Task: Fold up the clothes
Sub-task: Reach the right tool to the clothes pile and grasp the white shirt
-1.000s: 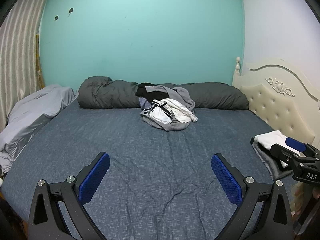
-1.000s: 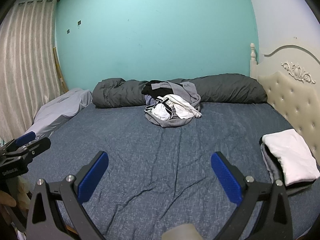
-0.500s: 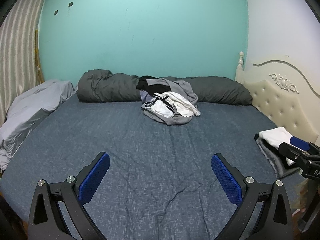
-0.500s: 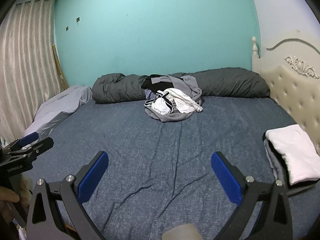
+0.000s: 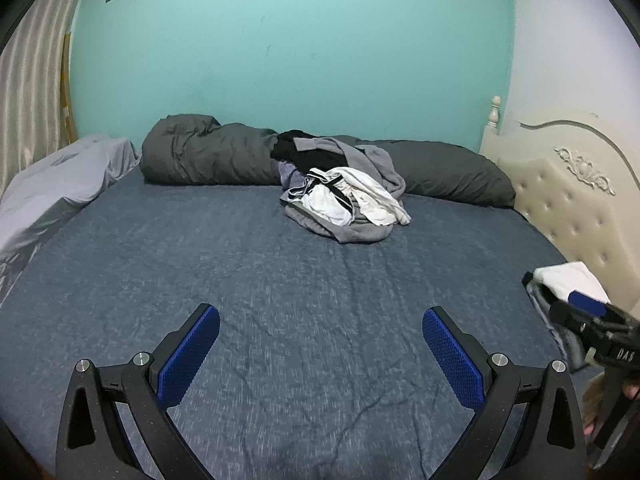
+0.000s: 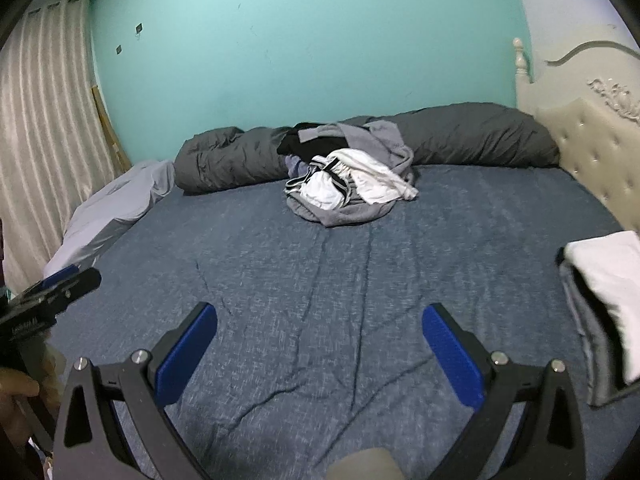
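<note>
Viewing along both grippers: a bed (image 5: 256, 280) under a blue-grey sheet is seen, with bare sheet in front of the fingers.
Left gripper (image 5: 320, 354): held above the near part of the bed; the blue-padded fingers (image 5: 188, 356) are spread wide and nothing is held between them.
Right gripper (image 6: 320, 352): likewise held above the near sheet, fingers (image 6: 452, 354) set wide apart, nothing gripped. In the left view only its tip (image 5: 588, 320) is seen at the right edge, too little for the opening to be judged there.
Pile (image 5: 344, 196): unfolded clothes, grey, white and black, are heaped on the far middle of the bed, touching the duvet behind, well apart from both grippers.
Stack (image 6: 608, 280): a folded white piece is laid on a folded grey one at the bed's right edge, near the headboard.
Duvet (image 5: 208, 156): a dark grey roll is laid along the far side, against the teal wall (image 5: 288, 48).
Sheet, pale (image 5: 52, 188): bunched at the far left corner of the bed.
Headboard (image 5: 568, 192): cream, tufted, carved, on the right.
Curtain (image 6: 44, 128): striped, pale, on the left.
Hand (image 6: 16, 400): partly seen at the left edge of the right view, on the left gripper's handle.
</note>
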